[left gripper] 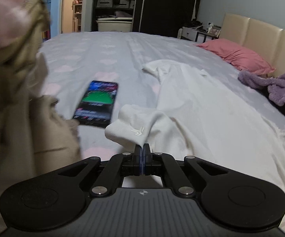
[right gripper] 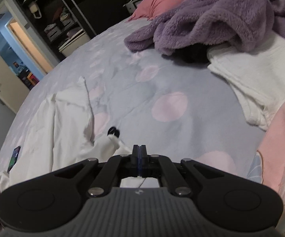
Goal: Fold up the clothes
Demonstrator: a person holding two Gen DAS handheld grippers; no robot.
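A white garment (left gripper: 197,106) lies spread on the bed, with a small logo on the sleeve end nearest me. My left gripper (left gripper: 142,148) is shut on that sleeve end and holds it slightly raised. In the right wrist view the same white garment (right gripper: 63,126) lies at the left. My right gripper (right gripper: 139,150) is shut on a thin corner of the white garment; a dark round tag (right gripper: 113,132) shows just beyond that corner.
A lit phone (left gripper: 98,103) lies on the grey sheet with pink spots (right gripper: 162,90). A blurred beige garment (left gripper: 18,98) fills the left. A purple fleece (right gripper: 231,13), a folded white cloth (right gripper: 261,75), a pink garment (right gripper: 284,138) and a pink pillow (left gripper: 235,55) lie around.
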